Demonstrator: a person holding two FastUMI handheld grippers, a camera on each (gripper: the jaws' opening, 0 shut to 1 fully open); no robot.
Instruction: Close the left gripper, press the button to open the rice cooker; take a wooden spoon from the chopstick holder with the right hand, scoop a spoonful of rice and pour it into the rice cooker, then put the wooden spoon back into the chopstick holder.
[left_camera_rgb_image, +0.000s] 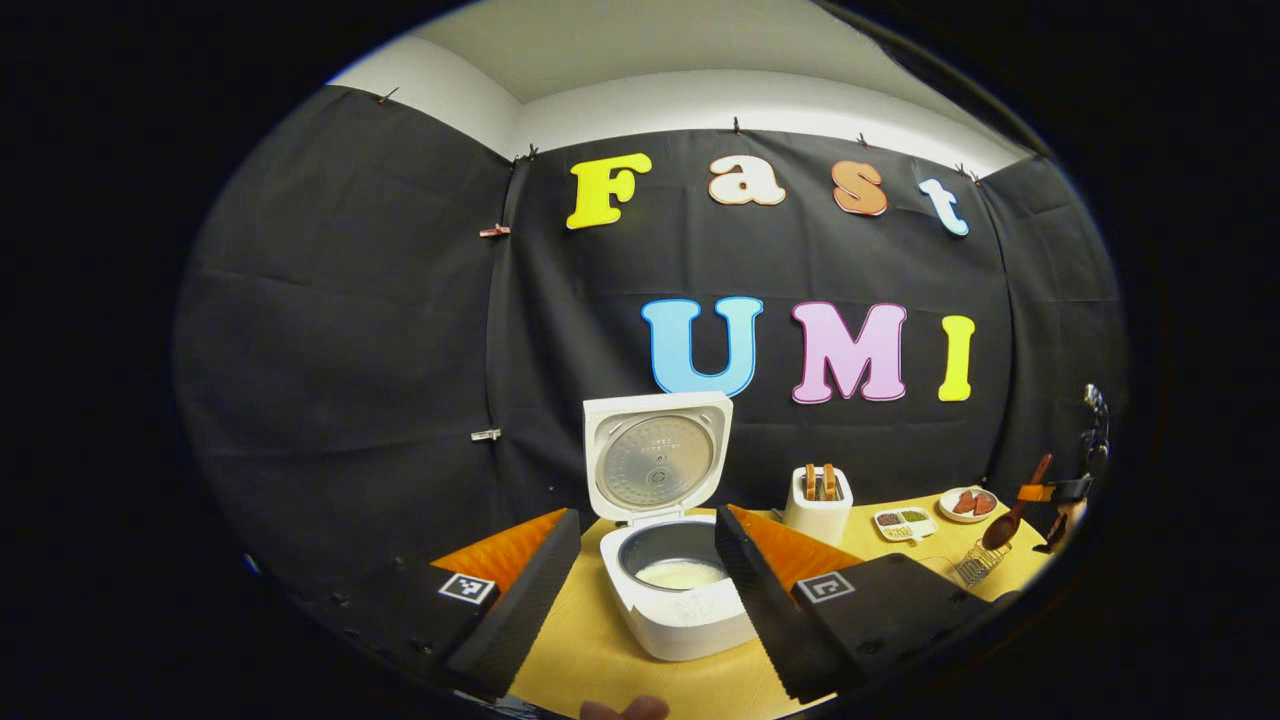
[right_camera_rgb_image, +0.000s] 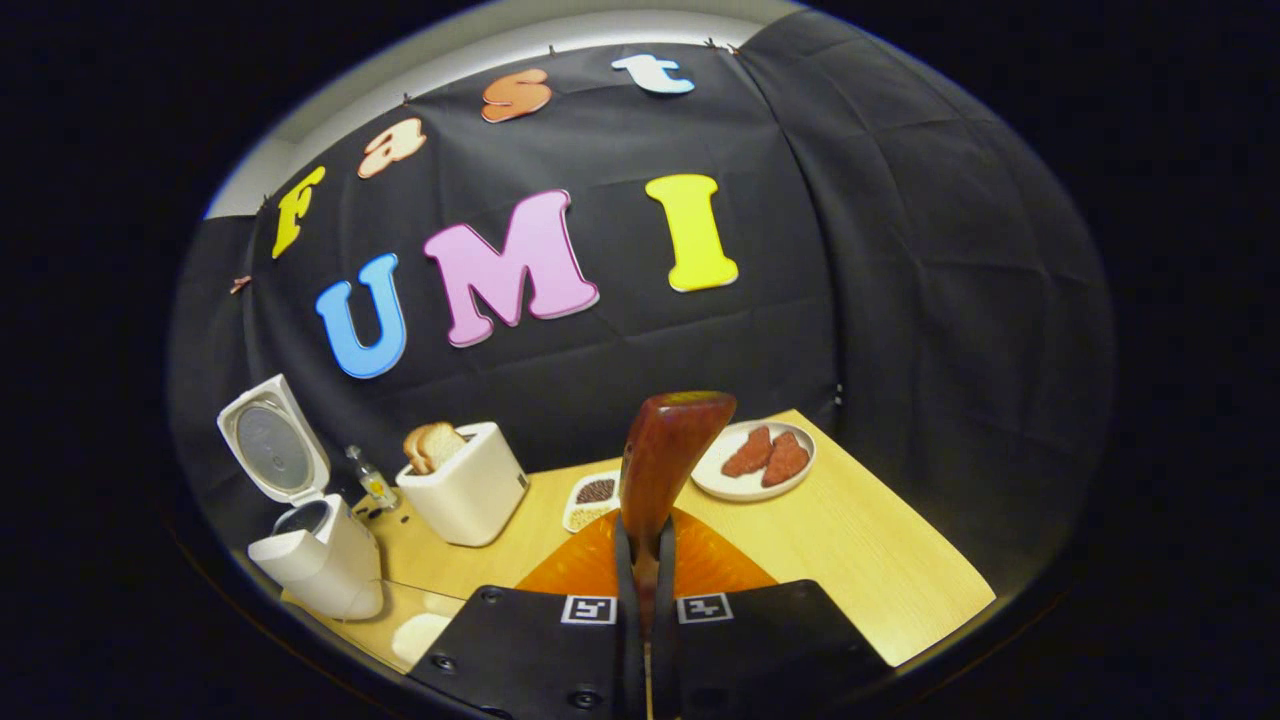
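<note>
**Lid up, rice in the pot, spoon on its way home**

My left tool (left_camera_rgb_image: 640, 580) hangs wide open and empty in front of the rice cooker (left_camera_rgb_image: 680, 600), which stands near the bench's (left_camera_rgb_image: 580, 650) front edge with its lid (left_camera_rgb_image: 655, 460) raised and a pale layer of rice in the pot. My right tool (right_camera_rgb_image: 640, 560) is clamped on the handle of the wooden spoon (right_camera_rgb_image: 668, 450), bowl upward; I cannot tell whether it carries any rice. In the left gripper view, that spoon hovers over the wire chopstick holder (left_camera_rgb_image: 978, 565) toward the bench's right edge. I judge the opening and likely the pour finished; dropping the spoon back into the holder remains.
</note>
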